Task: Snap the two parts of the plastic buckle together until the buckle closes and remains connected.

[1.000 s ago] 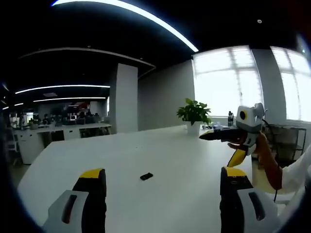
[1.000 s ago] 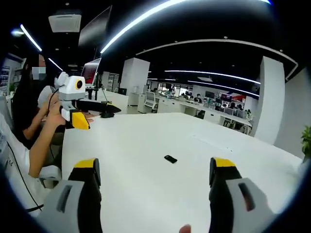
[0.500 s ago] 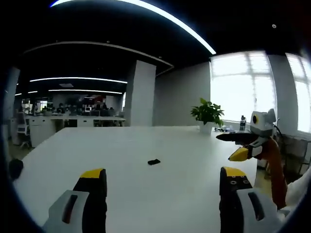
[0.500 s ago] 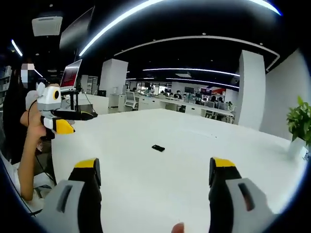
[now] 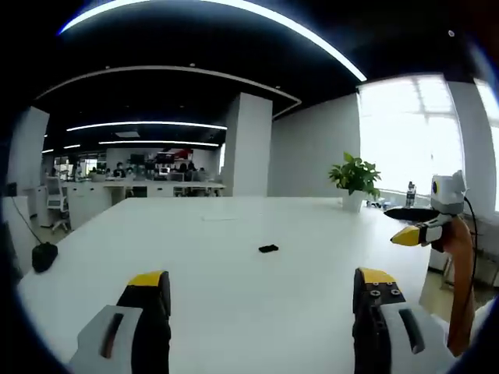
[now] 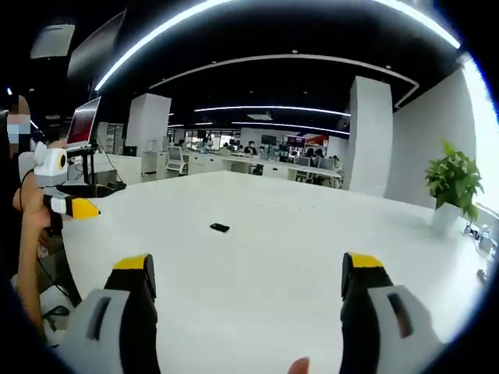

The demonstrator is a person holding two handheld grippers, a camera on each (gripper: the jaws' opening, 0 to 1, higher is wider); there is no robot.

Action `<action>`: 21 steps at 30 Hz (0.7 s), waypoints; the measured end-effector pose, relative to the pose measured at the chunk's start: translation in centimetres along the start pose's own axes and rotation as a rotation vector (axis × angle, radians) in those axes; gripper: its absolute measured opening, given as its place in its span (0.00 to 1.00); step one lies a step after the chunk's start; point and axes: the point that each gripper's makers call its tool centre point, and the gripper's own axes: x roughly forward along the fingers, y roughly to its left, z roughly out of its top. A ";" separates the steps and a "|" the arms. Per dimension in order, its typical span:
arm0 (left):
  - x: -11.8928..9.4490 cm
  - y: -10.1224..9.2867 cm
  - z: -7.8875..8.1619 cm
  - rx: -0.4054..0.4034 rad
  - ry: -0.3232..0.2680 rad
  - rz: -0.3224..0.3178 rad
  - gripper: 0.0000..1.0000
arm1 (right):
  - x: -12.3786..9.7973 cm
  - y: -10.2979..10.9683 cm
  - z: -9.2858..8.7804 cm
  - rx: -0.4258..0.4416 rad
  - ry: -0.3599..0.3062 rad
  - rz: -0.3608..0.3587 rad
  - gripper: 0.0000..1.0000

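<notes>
A small black buckle [image 5: 268, 248] lies flat on the white table [image 5: 234, 296], too far off to tell whether it is one piece or two. The left gripper [image 5: 261, 284] is held open well short of it, nothing between its yellow-tipped jaws. In the right gripper view the same buckle [image 6: 220, 227] lies left of centre, beyond the open, empty right gripper [image 6: 248, 269]. Each gripper also shows at the side of the other's view: the right gripper [image 5: 401, 224] and the left gripper [image 6: 86, 199], both above the table edge.
A potted plant [image 5: 355, 175] and a bottle [image 5: 411, 195] stand at the table's window end. A dark object [image 5: 43, 255] lies near the left edge. A person's arm [image 6: 31, 234] holds the left gripper; a monitor [image 6: 84, 123] stands behind it. Office desks fill the background.
Both views have swung round, so the buckle and the other gripper sit differently in each picture. The buckle itself lies where it was. Both grippers stay open.
</notes>
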 end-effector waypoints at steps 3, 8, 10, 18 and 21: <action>-0.1 0.1 -0.3 0.008 0.015 0.013 0.98 | -0.8 -0.4 -0.3 0.011 -0.001 -0.028 1.00; -1.1 0.8 -0.6 0.018 0.028 0.057 0.98 | -1.7 -0.5 -1.8 0.051 0.018 -0.069 1.00; -1.6 1.0 -0.6 0.018 0.025 0.068 0.98 | -1.9 -0.6 -2.4 0.066 0.031 -0.087 1.00; -3.6 2.7 -0.7 0.020 0.013 0.151 0.97 | -2.8 -1.4 -2.6 0.137 -0.007 -0.114 1.00; -3.8 2.9 -0.7 0.014 0.007 0.154 0.97 | -2.6 -1.1 -3.4 0.139 0.015 -0.102 1.00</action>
